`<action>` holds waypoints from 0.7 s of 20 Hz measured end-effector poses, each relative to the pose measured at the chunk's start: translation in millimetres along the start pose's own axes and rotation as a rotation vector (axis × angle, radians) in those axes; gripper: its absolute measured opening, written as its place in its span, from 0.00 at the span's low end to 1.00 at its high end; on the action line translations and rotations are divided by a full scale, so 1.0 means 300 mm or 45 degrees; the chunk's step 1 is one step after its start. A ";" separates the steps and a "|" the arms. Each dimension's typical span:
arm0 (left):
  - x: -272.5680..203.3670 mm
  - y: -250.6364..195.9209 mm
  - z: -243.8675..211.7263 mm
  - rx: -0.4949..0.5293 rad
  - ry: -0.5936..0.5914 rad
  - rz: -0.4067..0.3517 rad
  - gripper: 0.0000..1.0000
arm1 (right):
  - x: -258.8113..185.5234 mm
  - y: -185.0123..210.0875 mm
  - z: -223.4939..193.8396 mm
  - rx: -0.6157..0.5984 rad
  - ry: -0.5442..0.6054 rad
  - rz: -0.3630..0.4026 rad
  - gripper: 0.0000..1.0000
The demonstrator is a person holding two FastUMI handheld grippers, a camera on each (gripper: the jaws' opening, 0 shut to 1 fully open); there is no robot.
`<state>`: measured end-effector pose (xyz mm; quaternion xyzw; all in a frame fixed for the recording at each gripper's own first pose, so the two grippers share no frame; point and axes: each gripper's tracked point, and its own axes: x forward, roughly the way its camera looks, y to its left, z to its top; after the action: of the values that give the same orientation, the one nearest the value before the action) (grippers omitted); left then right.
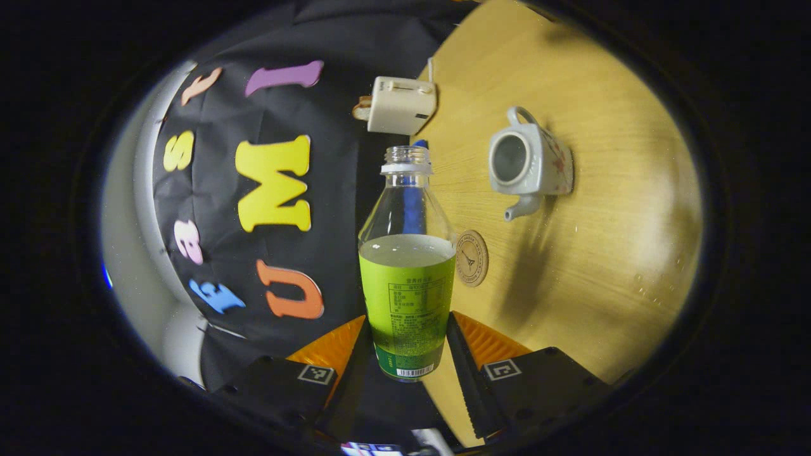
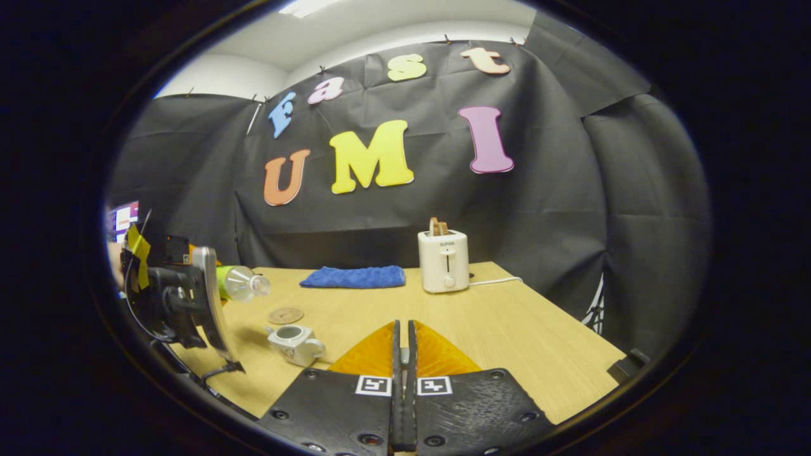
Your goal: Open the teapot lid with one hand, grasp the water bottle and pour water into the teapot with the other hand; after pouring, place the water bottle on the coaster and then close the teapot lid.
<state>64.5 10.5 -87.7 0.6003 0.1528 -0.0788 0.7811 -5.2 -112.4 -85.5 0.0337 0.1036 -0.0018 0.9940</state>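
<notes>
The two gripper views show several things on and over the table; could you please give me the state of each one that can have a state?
Water bottle: uncapped, part full, held by the left gripper, tipped sideways above the table.
Teapot: lid off, standing on the table.
Coaster: bare.
Right gripper: fingers together, lid not visible between them.
Toaster: bread in the slots.
Blue cloth: lying flat.
</notes>
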 end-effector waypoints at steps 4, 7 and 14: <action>-0.006 -0.024 -0.025 -0.543 -0.028 -0.023 0.71 | -0.005 0.053 0.032 -0.034 -0.018 0.014 0.00; 0.017 -0.021 -0.021 -0.871 -0.089 -0.057 0.71 | -0.011 0.082 0.046 -0.049 -0.022 0.015 0.00; 0.072 0.059 0.008 -1.446 -0.248 -0.080 0.71 | -0.012 0.131 0.050 -0.063 -0.019 0.008 0.00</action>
<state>90.6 14.2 -78.0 0.0720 0.1162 -0.0624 0.9887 -5.2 -74.3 -67.4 0.0094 0.0961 0.0037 0.9953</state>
